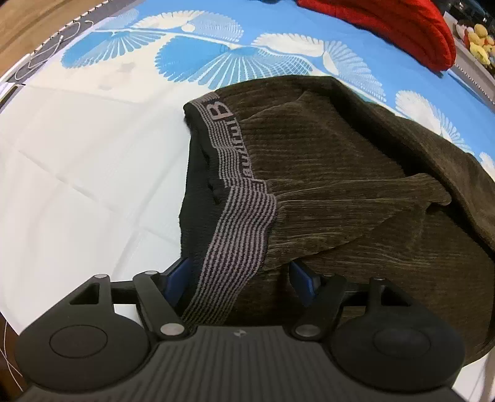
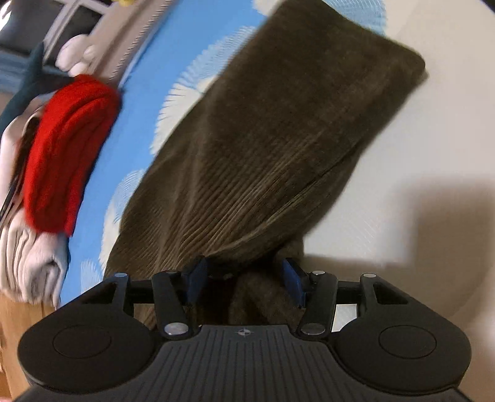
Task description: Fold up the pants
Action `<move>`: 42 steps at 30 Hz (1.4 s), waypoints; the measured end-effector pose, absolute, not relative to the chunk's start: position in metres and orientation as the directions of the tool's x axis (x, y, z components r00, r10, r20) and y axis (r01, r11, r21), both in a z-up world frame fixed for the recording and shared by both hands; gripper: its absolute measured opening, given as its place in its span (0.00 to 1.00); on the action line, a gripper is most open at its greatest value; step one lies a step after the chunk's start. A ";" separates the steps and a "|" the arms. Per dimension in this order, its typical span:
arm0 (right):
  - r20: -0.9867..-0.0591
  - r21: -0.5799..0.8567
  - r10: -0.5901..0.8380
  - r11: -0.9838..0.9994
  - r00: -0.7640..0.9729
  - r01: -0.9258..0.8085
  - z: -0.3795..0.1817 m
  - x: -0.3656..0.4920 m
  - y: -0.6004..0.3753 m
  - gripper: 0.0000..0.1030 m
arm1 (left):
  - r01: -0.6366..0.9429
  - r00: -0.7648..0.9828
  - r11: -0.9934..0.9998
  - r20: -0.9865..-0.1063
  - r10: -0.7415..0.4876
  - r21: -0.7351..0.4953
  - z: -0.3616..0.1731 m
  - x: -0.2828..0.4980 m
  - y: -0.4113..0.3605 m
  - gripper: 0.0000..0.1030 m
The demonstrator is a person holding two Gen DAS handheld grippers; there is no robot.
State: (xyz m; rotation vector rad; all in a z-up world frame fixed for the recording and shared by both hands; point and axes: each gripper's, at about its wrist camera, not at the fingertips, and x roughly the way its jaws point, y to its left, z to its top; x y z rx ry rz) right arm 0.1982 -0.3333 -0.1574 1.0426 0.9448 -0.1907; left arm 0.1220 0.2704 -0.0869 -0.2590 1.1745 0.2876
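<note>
Dark olive corduroy pants (image 1: pixel 340 173) lie folded on the bed, their grey-and-black striped waistband (image 1: pixel 235 222) running down toward the camera. My left gripper (image 1: pixel 239 273) is open, its blue pads wide apart. The waistband and the cloth edge lie loosely between them without being pressed. In the right wrist view the same pants (image 2: pixel 278 139) stretch away as a folded slab, with a bunched end reaching back between the fingers. My right gripper (image 2: pixel 244 278) is open too, with its pads standing off either side of that bunch.
The bed cover (image 1: pixel 198 52) is blue with white fan patterns and turns plain white (image 1: pixel 77 170) nearer me. A folded red garment (image 1: pixel 402 27) (image 2: pixel 62 154) lies at the bed's far edge, beside pale folded clothes (image 2: pixel 27 263). Plush toys (image 1: pixel 478 40) and a cable (image 1: pixel 46 52) lie beyond.
</note>
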 end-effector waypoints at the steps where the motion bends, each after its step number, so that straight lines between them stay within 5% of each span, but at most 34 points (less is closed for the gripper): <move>1: -0.743 0.646 0.275 0.532 0.610 0.547 -0.158 0.201 -0.334 0.29 | -0.352 0.350 0.935 -0.933 0.085 -0.048 -0.088 0.124 0.272 0.70; 6: -0.702 0.662 0.242 0.568 0.670 0.488 -0.138 0.205 -0.344 0.03 | -0.355 0.328 0.934 -0.940 0.092 -0.032 -0.090 0.128 0.277 0.49; 11: -0.616 0.661 0.122 0.617 0.778 0.427 -0.095 0.179 -0.371 0.01 | -0.317 0.350 0.948 -0.929 0.123 0.006 -0.084 0.124 0.272 0.31; 17: -0.253 0.547 -0.168 0.787 0.953 0.284 0.004 0.067 -0.421 0.00 | -0.282 0.444 0.959 -0.891 0.098 -0.035 -0.061 0.106 0.275 0.27; 19: -0.352 0.480 -0.189 0.804 0.916 0.351 -0.003 0.044 -0.443 0.00 | -0.252 0.429 0.968 -0.898 0.096 -0.017 -0.061 0.104 0.272 0.28; 21: -0.561 0.493 -0.070 0.773 0.825 0.400 -0.040 0.042 -0.470 0.00 | -0.241 0.408 0.970 -0.908 0.099 -0.003 -0.064 0.104 0.269 0.32; 23: -0.644 0.515 0.009 0.744 0.765 0.426 -0.064 0.043 -0.483 0.04 | -0.249 0.381 0.969 -0.918 0.108 0.011 -0.066 0.107 0.266 0.34; 26: -0.651 0.531 0.056 0.746 0.757 0.401 -0.073 0.054 -0.481 0.20 | -0.279 0.367 0.960 -0.922 0.124 0.018 -0.068 0.109 0.264 0.39; 28: -0.652 0.603 0.119 0.680 0.749 0.417 -0.087 0.073 -0.472 0.53 | -0.295 0.358 0.955 -0.926 0.116 0.006 -0.071 0.111 0.263 0.45; 42: -0.624 0.774 0.285 0.348 0.728 0.528 -0.131 0.189 -0.400 0.53 | -0.307 0.309 0.951 -0.944 0.112 0.012 -0.081 0.124 0.268 0.53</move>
